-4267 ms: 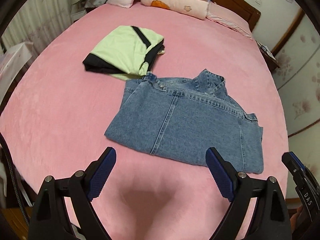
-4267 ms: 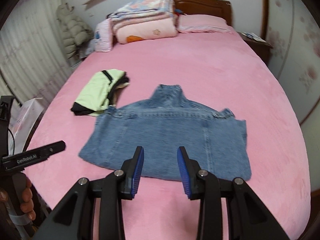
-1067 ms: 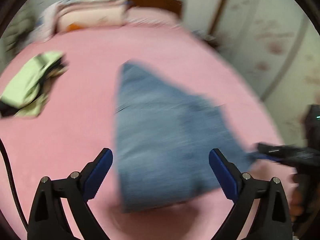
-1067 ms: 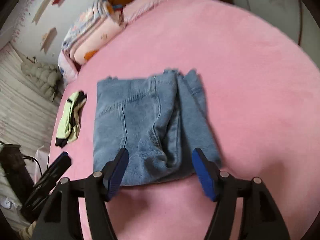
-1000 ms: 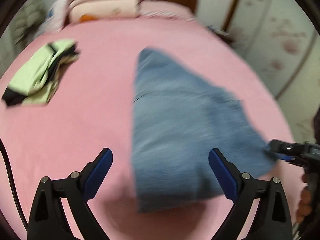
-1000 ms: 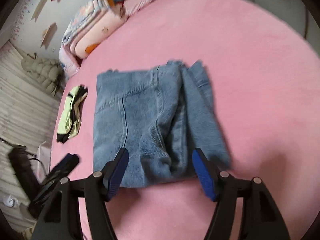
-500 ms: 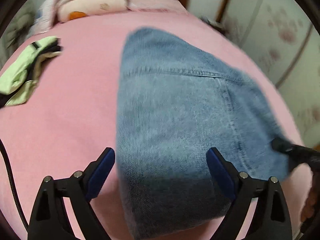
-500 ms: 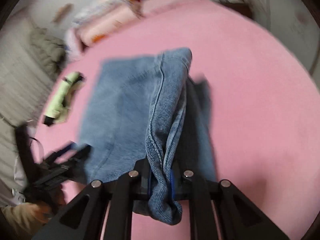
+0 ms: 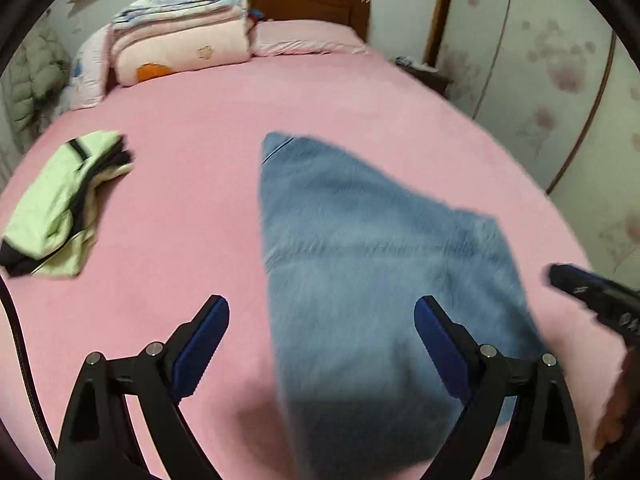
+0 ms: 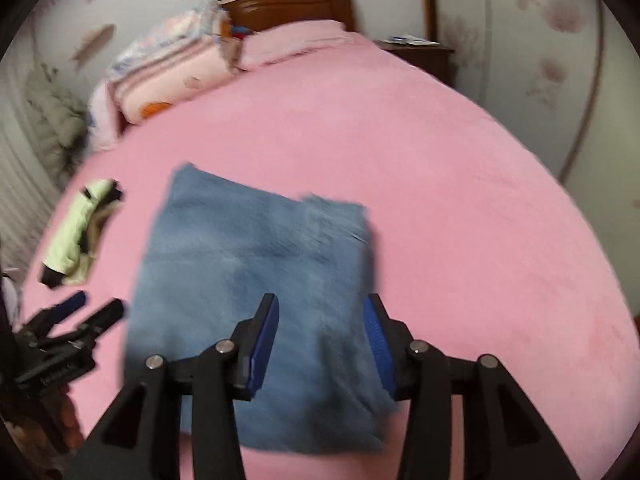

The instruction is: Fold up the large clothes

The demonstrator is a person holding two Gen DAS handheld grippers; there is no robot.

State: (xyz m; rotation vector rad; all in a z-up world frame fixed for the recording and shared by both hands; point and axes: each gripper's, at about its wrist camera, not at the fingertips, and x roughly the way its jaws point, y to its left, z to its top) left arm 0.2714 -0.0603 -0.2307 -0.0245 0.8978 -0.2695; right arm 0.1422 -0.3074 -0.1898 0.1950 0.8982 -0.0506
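A folded blue denim jacket (image 9: 372, 264) lies flat on the pink bed (image 9: 192, 136); it also shows in the right wrist view (image 10: 248, 264). My left gripper (image 9: 320, 344) is open and empty over the jacket's near left edge. My right gripper (image 10: 320, 340) is open and empty over the jacket's near right part. The right gripper's tip (image 9: 588, 296) shows at the right edge of the left wrist view. The left gripper (image 10: 72, 320) shows at the left of the right wrist view. Both views are motion-blurred.
A folded light-green and black garment (image 9: 60, 204) lies on the bed to the left, also in the right wrist view (image 10: 80, 232). Stacked quilts (image 9: 180, 44) and a pillow (image 9: 304, 36) sit by the wooden headboard (image 9: 312, 4). A nightstand (image 10: 420, 52) and wardrobe doors stand right.
My right gripper has let go of the denim edge it held up and has opened; the jacket now lies flat and folded narrower. Both grippers have pulled back a little.
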